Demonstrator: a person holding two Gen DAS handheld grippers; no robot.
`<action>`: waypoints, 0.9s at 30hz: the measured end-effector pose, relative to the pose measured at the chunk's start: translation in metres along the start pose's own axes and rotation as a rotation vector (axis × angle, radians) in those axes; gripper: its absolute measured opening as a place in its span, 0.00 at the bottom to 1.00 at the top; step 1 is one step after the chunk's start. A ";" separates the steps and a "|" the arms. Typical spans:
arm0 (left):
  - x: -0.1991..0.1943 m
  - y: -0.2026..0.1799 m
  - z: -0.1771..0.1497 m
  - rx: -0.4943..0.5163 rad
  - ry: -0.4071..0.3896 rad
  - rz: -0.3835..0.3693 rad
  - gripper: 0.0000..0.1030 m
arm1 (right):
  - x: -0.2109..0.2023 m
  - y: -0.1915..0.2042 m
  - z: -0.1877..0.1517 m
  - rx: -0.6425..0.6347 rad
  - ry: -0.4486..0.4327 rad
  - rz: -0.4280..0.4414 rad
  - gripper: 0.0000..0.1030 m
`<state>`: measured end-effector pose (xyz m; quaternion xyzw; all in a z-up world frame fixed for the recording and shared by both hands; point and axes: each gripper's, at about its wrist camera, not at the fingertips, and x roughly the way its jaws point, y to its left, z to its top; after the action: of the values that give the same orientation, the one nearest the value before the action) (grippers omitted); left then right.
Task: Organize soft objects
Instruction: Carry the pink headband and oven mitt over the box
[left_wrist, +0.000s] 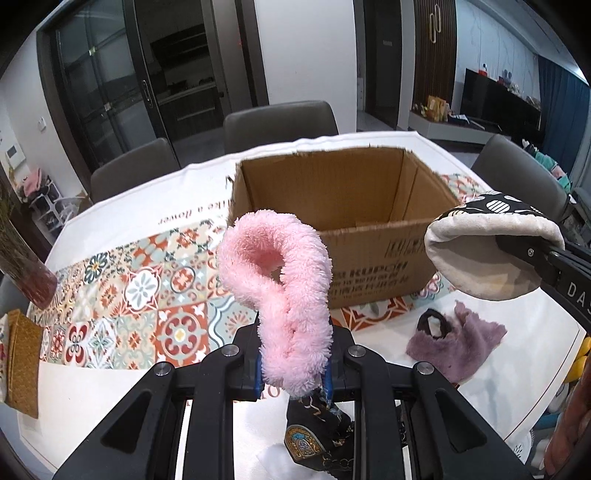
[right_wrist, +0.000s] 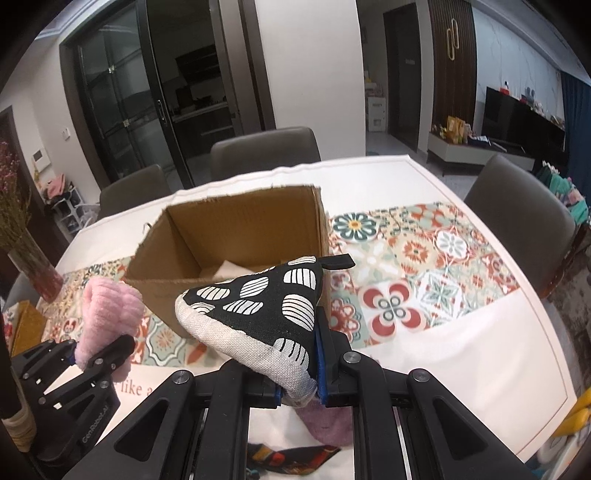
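Note:
My left gripper (left_wrist: 293, 373) is shut on a fluffy pink loop (left_wrist: 275, 284) and holds it upright above the table, in front of an open cardboard box (left_wrist: 369, 266). My right gripper (right_wrist: 299, 387) is shut on a black-and-white patterned pot holder (right_wrist: 258, 306), held just before the box (right_wrist: 166, 291). The pot holder also shows in the left wrist view (left_wrist: 487, 247), right of the box. The pink loop shows in the right wrist view (right_wrist: 107, 314), at left. A white item lies inside the box (right_wrist: 229, 267).
A purple fuzzy bag (left_wrist: 454, 339) and a dark patterned cloth (left_wrist: 314, 435) lie on the white table (right_wrist: 461, 350) near me. A vase of dried flowers (right_wrist: 33, 266) stands at left, beside a woven mat (left_wrist: 24, 362). Grey chairs (left_wrist: 280, 125) ring the table.

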<state>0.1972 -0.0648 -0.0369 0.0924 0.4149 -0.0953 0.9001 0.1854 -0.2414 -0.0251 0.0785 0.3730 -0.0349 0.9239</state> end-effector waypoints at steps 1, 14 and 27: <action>-0.001 0.001 0.003 -0.001 -0.005 -0.001 0.22 | -0.001 0.000 0.003 -0.001 -0.006 0.000 0.14; -0.010 0.008 0.047 0.002 -0.066 -0.010 0.23 | -0.008 0.005 0.044 -0.011 -0.071 0.012 0.14; 0.008 0.018 0.086 -0.001 -0.057 -0.063 0.23 | 0.003 0.015 0.081 -0.021 -0.095 0.026 0.14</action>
<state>0.2690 -0.0689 0.0134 0.0760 0.3920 -0.1262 0.9081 0.2449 -0.2409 0.0324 0.0719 0.3281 -0.0224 0.9416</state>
